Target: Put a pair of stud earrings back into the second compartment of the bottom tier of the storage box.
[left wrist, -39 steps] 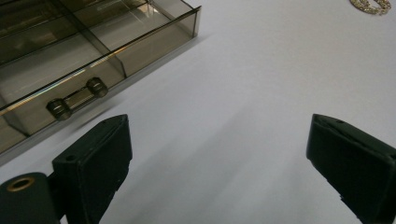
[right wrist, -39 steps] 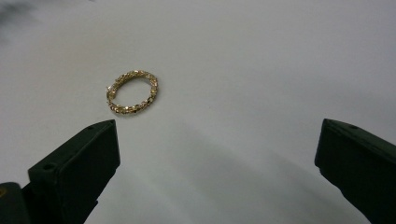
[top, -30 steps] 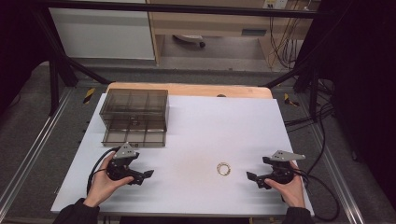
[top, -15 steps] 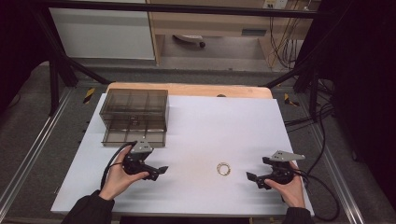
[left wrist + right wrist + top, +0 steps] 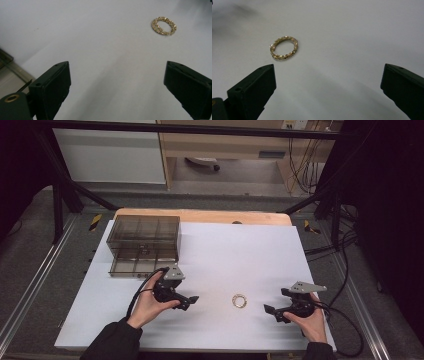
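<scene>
A small gold chain bracelet lies coiled in a ring on the white tabletop, between my two grippers. My left gripper is held in a hand left of it, open, jaws pointing right at it. In the left gripper view the bracelet lies ahead at the upper right, beyond the wide-apart jaws of the left gripper. My right gripper rests to the bracelet's right, open and empty. In the right gripper view the bracelet lies just beyond the left jaw of the right gripper.
A smoky see-through drawer organiser stands at the back left of the table, close behind the left hand; its edge is in the left gripper view. Cables trail from both grippers. The table's wooden far edge borders the white sheet.
My left gripper has moved right and a little away from the table's front edge, closer to the bracelet. The right gripper and the bracelet have stayed put.
</scene>
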